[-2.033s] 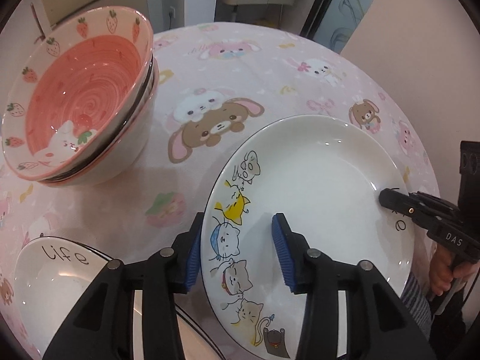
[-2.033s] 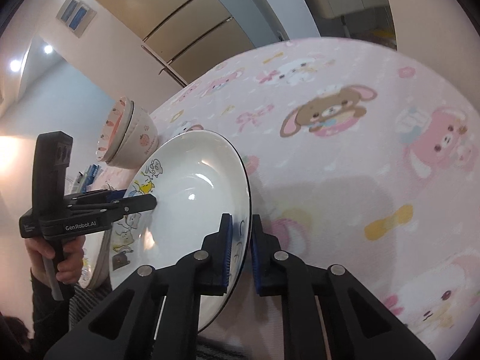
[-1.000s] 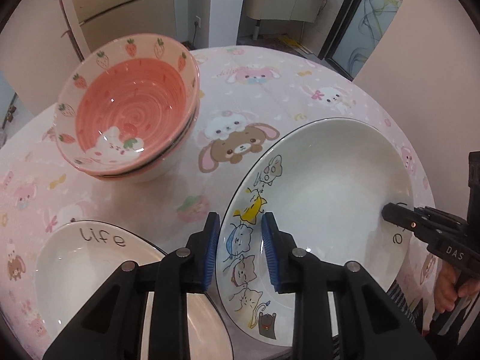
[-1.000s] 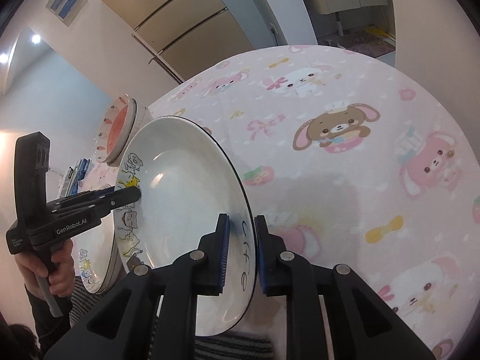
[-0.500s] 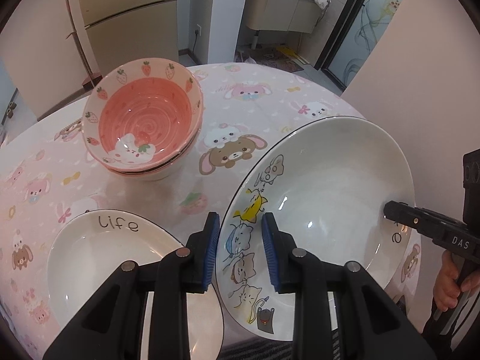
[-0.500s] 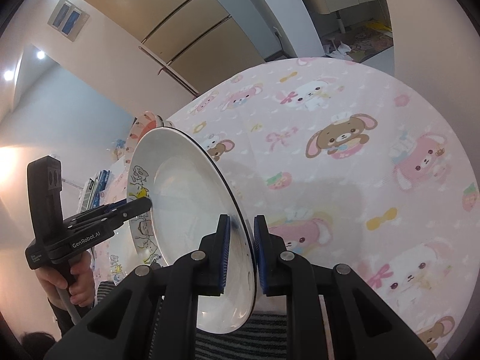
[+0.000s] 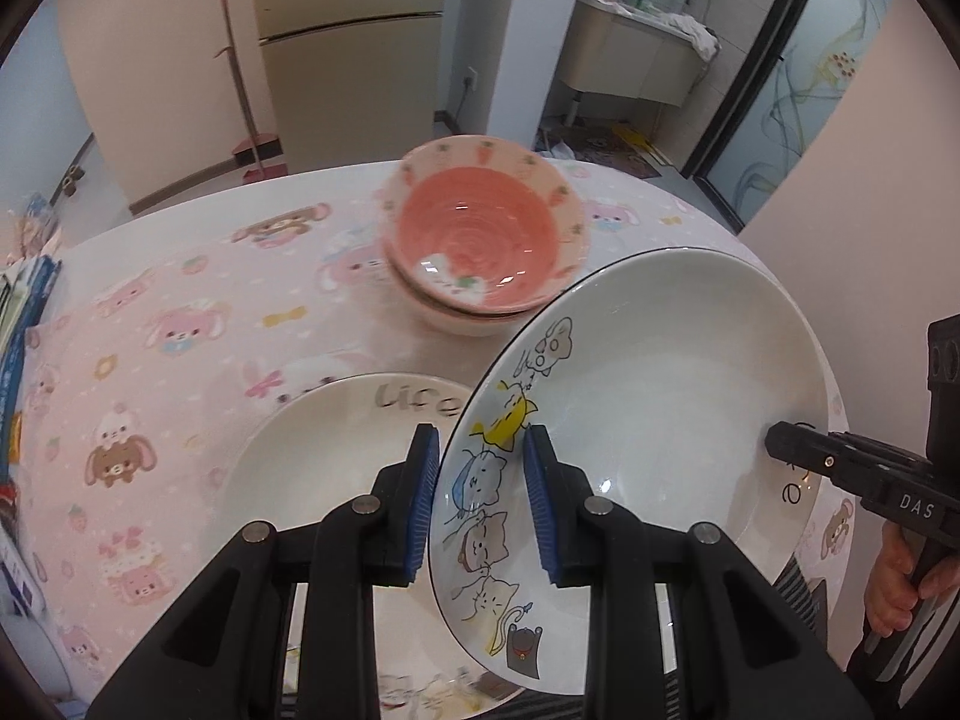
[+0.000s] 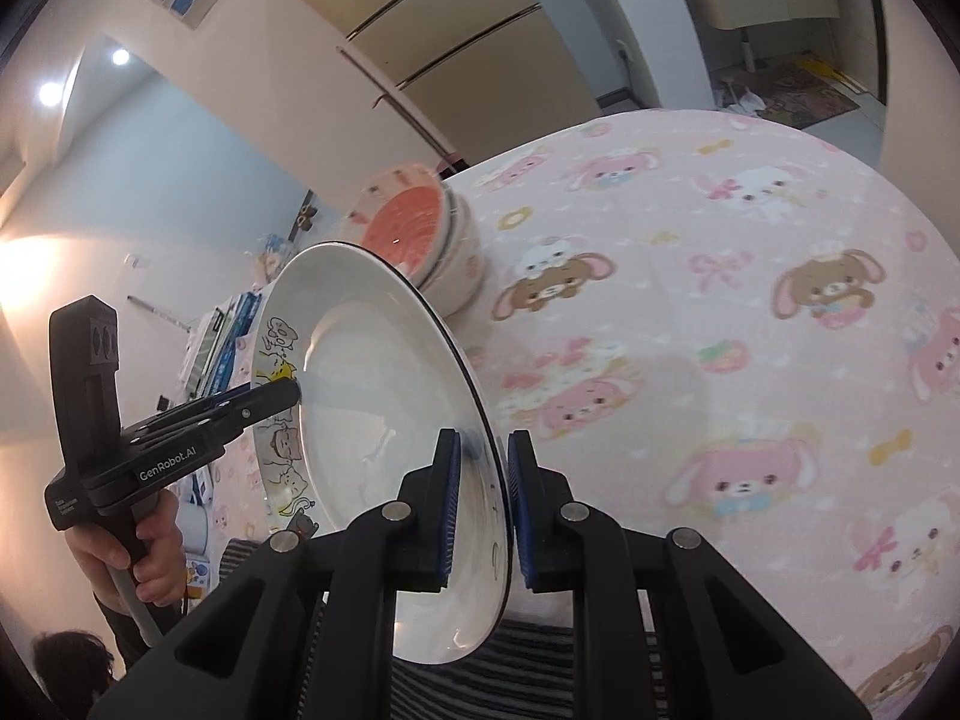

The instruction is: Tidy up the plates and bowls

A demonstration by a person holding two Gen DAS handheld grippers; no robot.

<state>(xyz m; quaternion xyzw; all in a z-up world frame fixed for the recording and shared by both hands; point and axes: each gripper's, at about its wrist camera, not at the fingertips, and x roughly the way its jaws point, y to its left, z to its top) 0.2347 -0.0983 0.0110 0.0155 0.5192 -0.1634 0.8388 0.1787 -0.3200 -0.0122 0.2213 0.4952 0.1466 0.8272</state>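
A white deep plate with cartoon cats [image 7: 660, 372] hangs tilted above the table, held on both sides. My left gripper [image 7: 480, 498] is shut on its cat-painted rim. My right gripper [image 8: 483, 504] is shut on the opposite rim of the same plate [image 8: 384, 396]; in the left wrist view that right gripper [image 7: 780, 444] comes in from the right edge. Under the lifted plate lies a second white plate marked "Life" [image 7: 336, 456]. Farther back stands a stack of pink strawberry bowls [image 7: 480, 246], and the right wrist view shows these bowls [image 8: 414, 228] behind the plate.
The round table wears a pink cartoon-animal cloth [image 7: 150, 330], with a wide bare stretch of cloth [image 8: 750, 330] to the right. Blue books or packs [image 7: 18, 312] lie at the left edge. A hand [image 8: 144, 564] grips the left tool's handle. Cabinets stand beyond.
Both grippers have lifted the cat plate higher and carried it left, over the "Life" plate. The bowls now look smaller and farther off. Both grips stayed the same.
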